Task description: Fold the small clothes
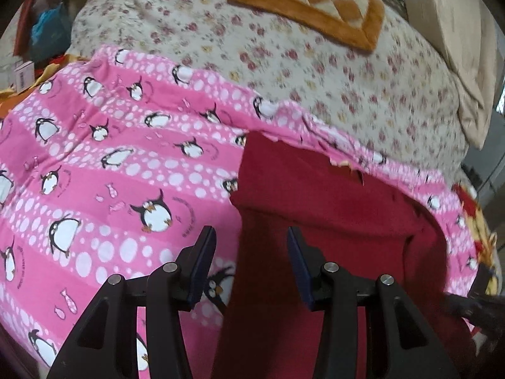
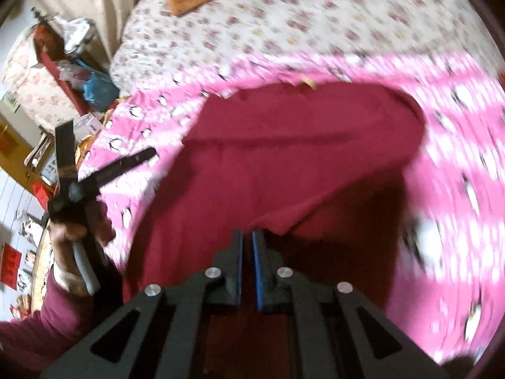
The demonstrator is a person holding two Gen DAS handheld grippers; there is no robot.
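- The red garment [image 2: 284,158] lies on the pink penguin blanket [image 1: 110,158], spread flat there for folding.
- Right gripper [image 2: 247,240]: jaws narrow, nearly closed at the garment's near fold; whether cloth is pinched, I cannot tell.
- Left gripper [image 1: 251,240]: jaws wide, holding nothing, over the garment's left edge.
- The garment's long axis seems to run away from the grippers toward the orange cushion [image 1: 315,6].

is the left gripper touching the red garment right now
Cannot tell. In the left wrist view the left gripper is open with the red garment seen between its fingers, but neither view shows whether the pads touch the cloth or hover above it.
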